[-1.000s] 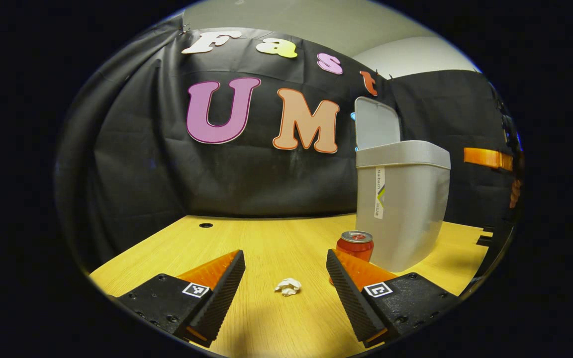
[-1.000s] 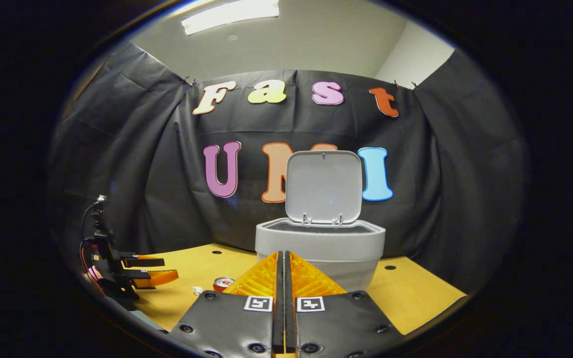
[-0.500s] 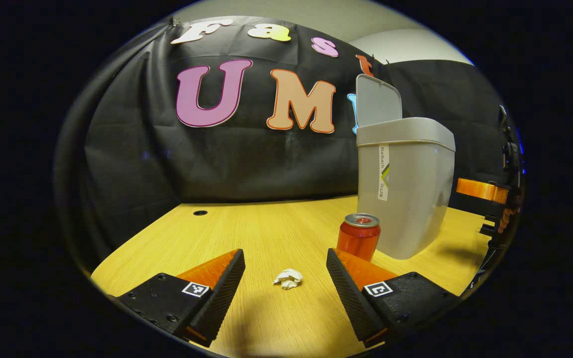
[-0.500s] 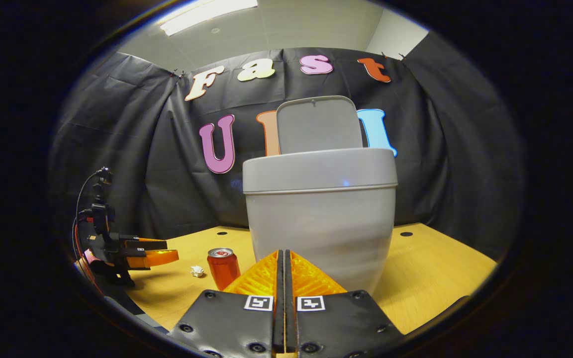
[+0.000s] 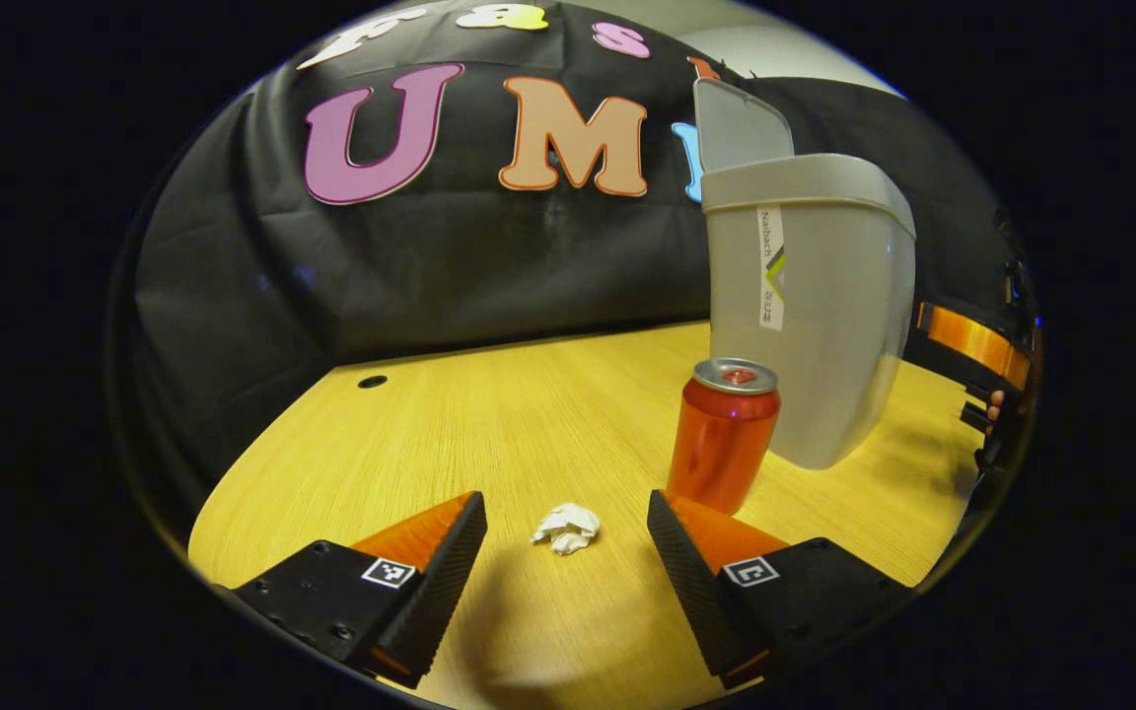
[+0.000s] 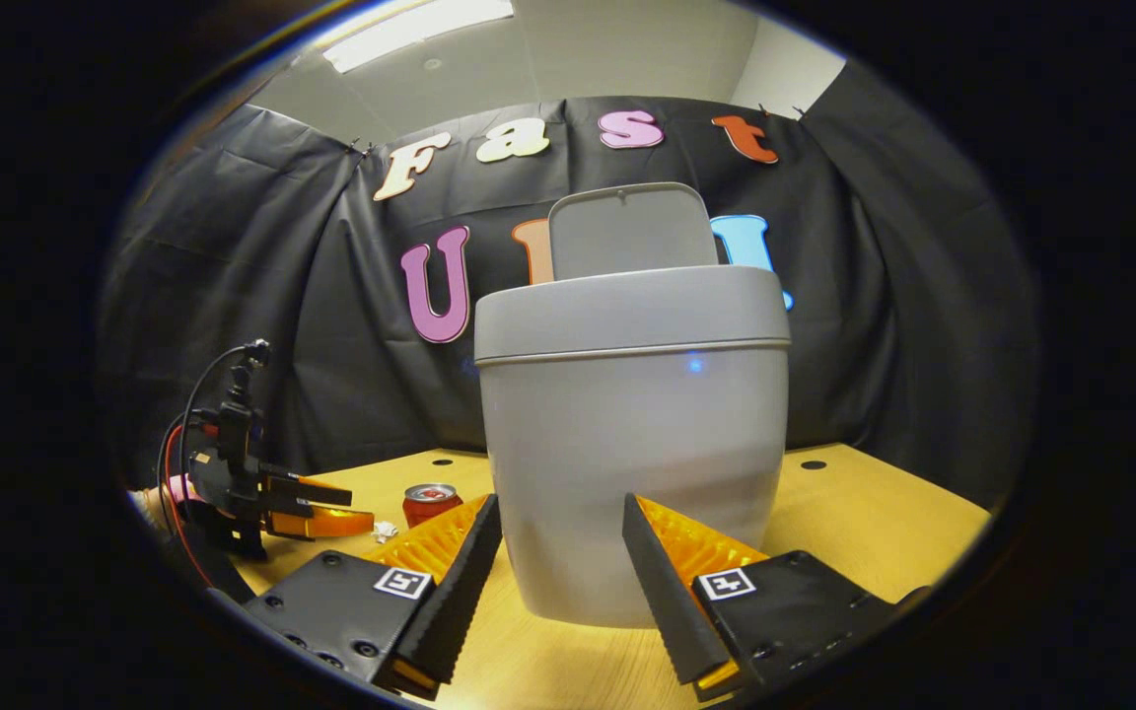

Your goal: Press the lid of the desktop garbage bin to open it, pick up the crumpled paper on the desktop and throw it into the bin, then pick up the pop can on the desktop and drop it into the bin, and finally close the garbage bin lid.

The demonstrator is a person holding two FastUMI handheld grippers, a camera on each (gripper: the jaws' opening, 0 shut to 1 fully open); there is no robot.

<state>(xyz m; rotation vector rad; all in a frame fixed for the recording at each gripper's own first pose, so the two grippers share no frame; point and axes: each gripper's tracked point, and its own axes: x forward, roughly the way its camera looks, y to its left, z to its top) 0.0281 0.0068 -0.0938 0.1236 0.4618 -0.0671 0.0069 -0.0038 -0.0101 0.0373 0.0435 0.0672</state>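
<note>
left tool [image 5: 565, 537] spread, bin [image 5: 805, 306] lid [image 5: 738, 123] up

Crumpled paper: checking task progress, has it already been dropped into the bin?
No, the crumpled paper lies on the desktop ahead of the open left tool.

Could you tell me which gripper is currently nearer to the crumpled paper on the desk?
Left. The left gripper is open with the crumpled paper just ahead between its fingers. The right gripper is open in front of the bin, with the paper off to its left beyond the can.
</note>
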